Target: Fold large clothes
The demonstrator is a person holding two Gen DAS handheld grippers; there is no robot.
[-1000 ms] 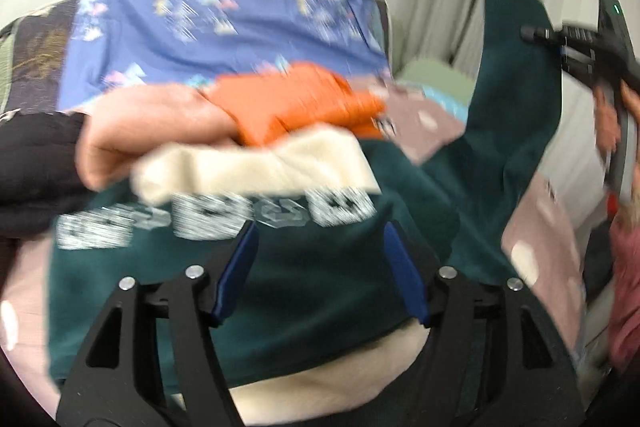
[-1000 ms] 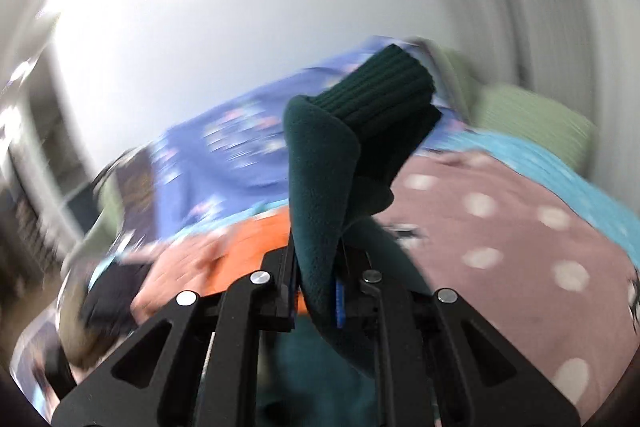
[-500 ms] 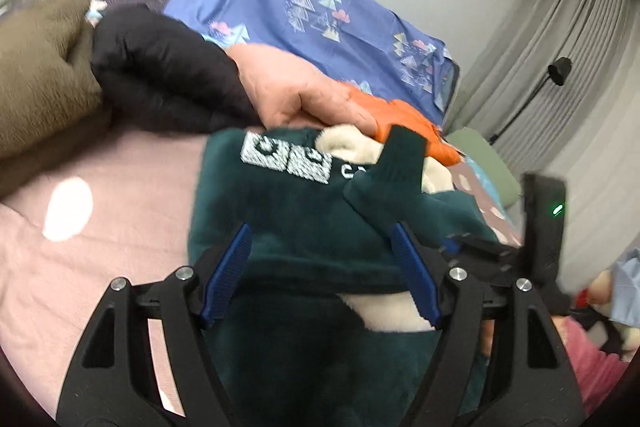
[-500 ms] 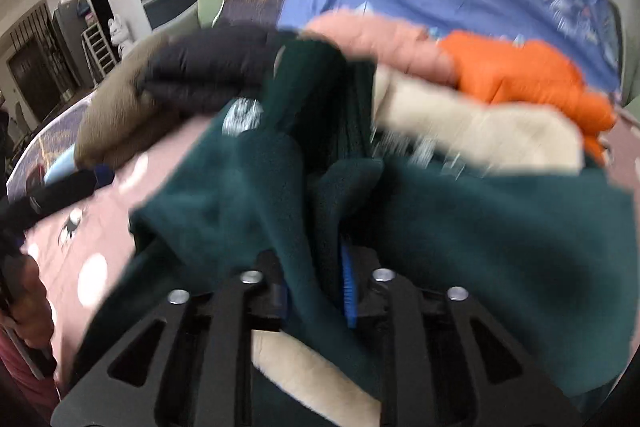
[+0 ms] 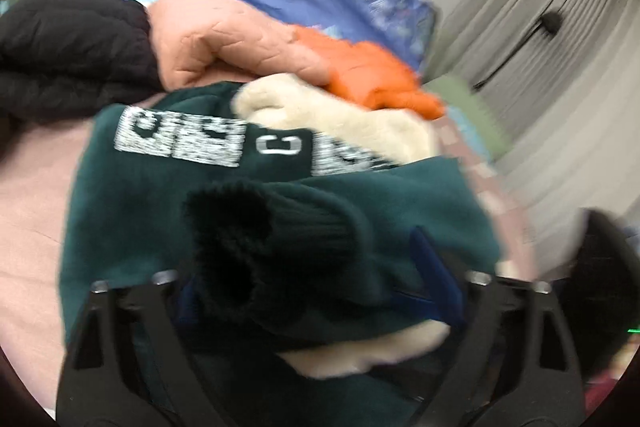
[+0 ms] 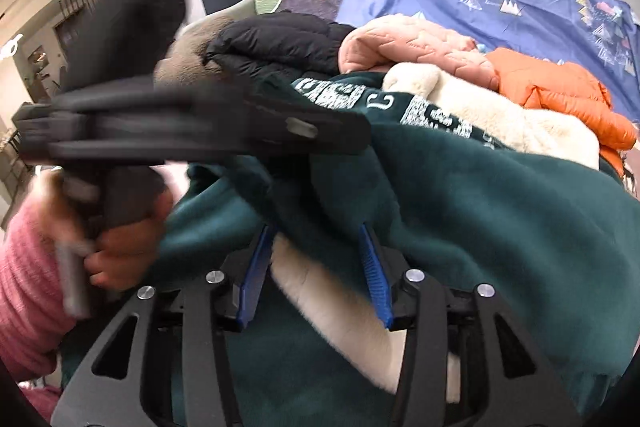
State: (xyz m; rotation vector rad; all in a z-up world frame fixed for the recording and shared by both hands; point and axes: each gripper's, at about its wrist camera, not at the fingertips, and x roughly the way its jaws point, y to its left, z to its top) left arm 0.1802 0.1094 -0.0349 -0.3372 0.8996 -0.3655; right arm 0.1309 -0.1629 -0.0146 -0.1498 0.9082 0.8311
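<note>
Behind your dark green fleece sweatshirt (image 6: 500, 211) on the bed, four other garments crowd together: black, pink, orange, cream. Your right gripper (image 6: 316, 271), clamped on the sleeve half a second ago, now stands open; your left gripper (image 5: 316, 291) gapes around the ribbed cuff (image 5: 256, 247).

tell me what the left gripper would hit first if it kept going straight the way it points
Most likely the ribbed cuff of the dark green sweatshirt, which lies between the open fingers of the left gripper. Blur makes depth uncertain, and it may already touch.
</note>
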